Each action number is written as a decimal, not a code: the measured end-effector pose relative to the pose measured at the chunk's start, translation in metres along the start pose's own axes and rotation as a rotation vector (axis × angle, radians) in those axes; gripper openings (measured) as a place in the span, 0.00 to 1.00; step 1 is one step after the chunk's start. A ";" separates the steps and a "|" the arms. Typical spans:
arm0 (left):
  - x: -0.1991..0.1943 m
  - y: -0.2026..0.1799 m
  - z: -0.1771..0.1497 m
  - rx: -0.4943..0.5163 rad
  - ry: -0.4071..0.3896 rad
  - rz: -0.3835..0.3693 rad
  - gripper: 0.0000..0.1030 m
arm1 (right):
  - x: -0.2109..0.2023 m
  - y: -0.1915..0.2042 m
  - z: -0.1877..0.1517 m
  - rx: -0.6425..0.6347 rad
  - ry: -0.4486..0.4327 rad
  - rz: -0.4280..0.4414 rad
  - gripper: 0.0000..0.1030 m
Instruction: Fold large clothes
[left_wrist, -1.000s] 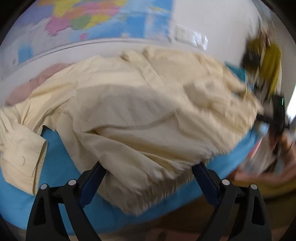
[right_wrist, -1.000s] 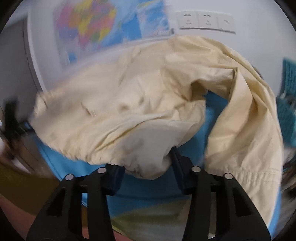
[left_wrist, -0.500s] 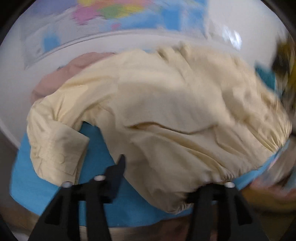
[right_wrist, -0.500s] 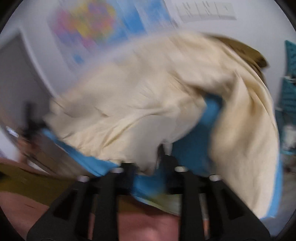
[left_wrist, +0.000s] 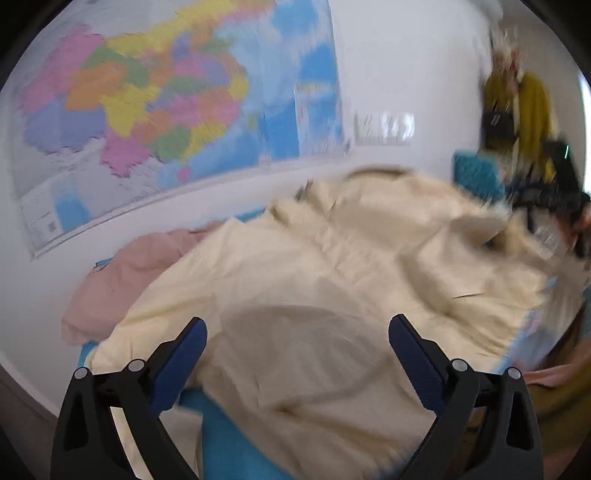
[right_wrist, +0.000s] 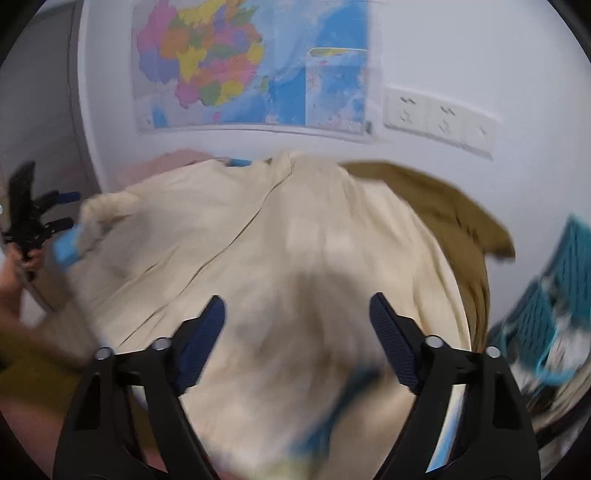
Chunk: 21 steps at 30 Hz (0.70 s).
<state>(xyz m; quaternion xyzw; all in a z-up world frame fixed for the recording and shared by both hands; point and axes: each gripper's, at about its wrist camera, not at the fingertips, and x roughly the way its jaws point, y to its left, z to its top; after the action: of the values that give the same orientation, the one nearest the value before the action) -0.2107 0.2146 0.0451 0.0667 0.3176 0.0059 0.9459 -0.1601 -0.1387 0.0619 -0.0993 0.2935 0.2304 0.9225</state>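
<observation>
Lying spread over the blue surface, the cream shirt sits below and ahead of both tools. The left tool has just been opening; its jaws stand wide apart above the shirt, nothing between them. The right tool has likewise just been opening, jaws apart over the cloth, gripping nothing. A pink garment lies by the shirt's far left edge, an olive one at its far right. Writing on the wall map is too blurred to read.
</observation>
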 end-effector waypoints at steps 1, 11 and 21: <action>0.015 -0.004 0.005 0.021 0.020 0.019 0.92 | 0.025 0.008 0.014 -0.035 0.008 -0.020 0.71; 0.194 0.037 0.069 0.028 0.206 0.294 0.90 | 0.226 0.035 0.107 -0.243 0.155 -0.170 0.77; 0.269 0.081 0.095 -0.084 0.317 0.233 0.07 | 0.238 0.024 0.127 -0.281 0.172 -0.098 0.02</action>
<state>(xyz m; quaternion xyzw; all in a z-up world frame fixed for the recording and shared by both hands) 0.0638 0.2978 -0.0314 0.0618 0.4521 0.1391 0.8789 0.0631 0.0103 0.0236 -0.2606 0.3310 0.2147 0.8812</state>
